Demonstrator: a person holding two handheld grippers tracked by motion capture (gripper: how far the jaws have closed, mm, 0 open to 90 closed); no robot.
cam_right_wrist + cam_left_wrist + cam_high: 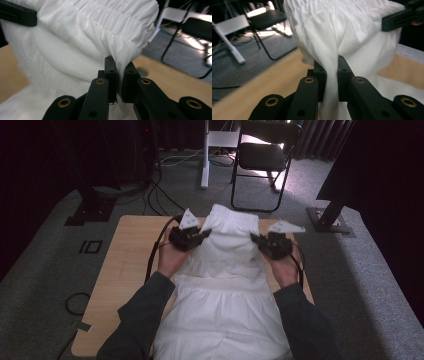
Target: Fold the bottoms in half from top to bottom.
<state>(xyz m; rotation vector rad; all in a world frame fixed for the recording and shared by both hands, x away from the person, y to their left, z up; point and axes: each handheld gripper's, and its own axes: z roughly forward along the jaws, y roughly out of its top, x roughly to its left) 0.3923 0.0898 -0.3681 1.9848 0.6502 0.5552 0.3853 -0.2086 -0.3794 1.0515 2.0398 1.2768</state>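
A white garment (225,285) with a gathered elastic band lies along the middle of the wooden table (125,270), its band end far from me. My left gripper (200,236) is shut on a fold of the white garment (332,50) at its left side, lifted a little off the table. My right gripper (256,240) is shut on the white garment (82,50) at its right side, just under the gathered band (110,17). The other gripper's black jaw tip shows at the top right of the left gripper view and top left of the right gripper view.
A black folding chair (265,155) and a white table leg (205,155) stand on the grey carpet beyond the table. Black stand bases (90,210) (330,220) sit at the far corners. Cables trail from the left gripper over the table's left part.
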